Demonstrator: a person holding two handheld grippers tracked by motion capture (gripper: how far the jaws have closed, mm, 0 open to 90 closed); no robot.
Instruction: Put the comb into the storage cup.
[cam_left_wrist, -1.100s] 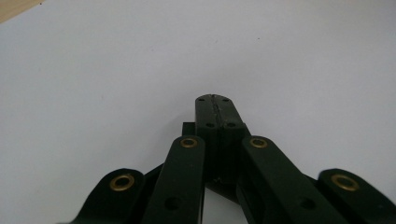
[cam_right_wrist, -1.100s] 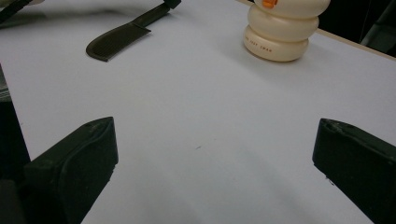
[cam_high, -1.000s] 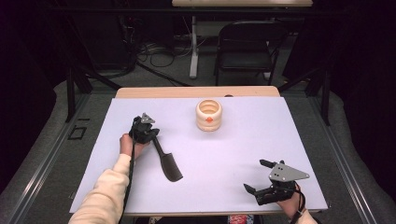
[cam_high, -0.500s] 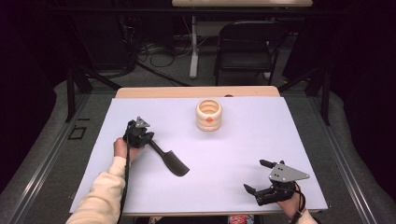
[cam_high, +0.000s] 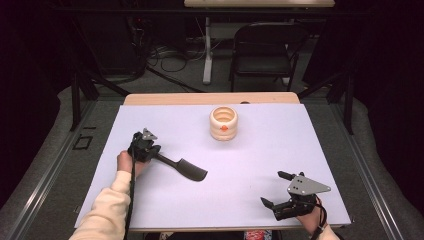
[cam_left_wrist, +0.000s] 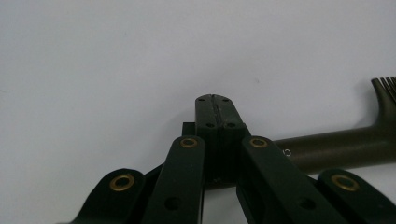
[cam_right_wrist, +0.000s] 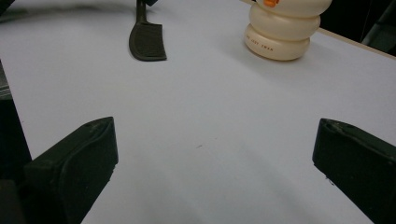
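High view, table: you work over a white sheet (cam_high: 260, 150) spread on a wooden table (cam_high: 210, 98).
High view, left gripper: your left gripper (cam_high: 151, 152) sits at the left side of the sheet, its jaws closed on the handle end of a dark olive plastic comb (cam_high: 182, 167).
High view, comb: it lies flat on the sheet, its toothed head pointing toward the middle of the sheet.
High view, pot: a cream ribbed ceramic pot with an orange spot (cam_high: 223, 123) stands upright toward the far edge, well apart from both grippers.
High view, right gripper: your right gripper (cam_high: 277, 189) rests near the front right corner, jaws spread wide with nothing between them.

Left gripper view, jaws: your two black jaws are pressed together, clamped on the comb handle (cam_left_wrist: 336, 149), which runs off to the right behind them.
Left gripper view, teeth: the comb's teeth (cam_left_wrist: 385, 86) show at the right edge.

Right gripper view, jaws: your jaws stand far apart over bare sheet (cam_right_wrist: 210, 140).
Right gripper view, comb: its head (cam_right_wrist: 147, 42) lies ahead to the left.
Right gripper view, pot: the cream pot (cam_right_wrist: 282, 28) stands ahead to the right.
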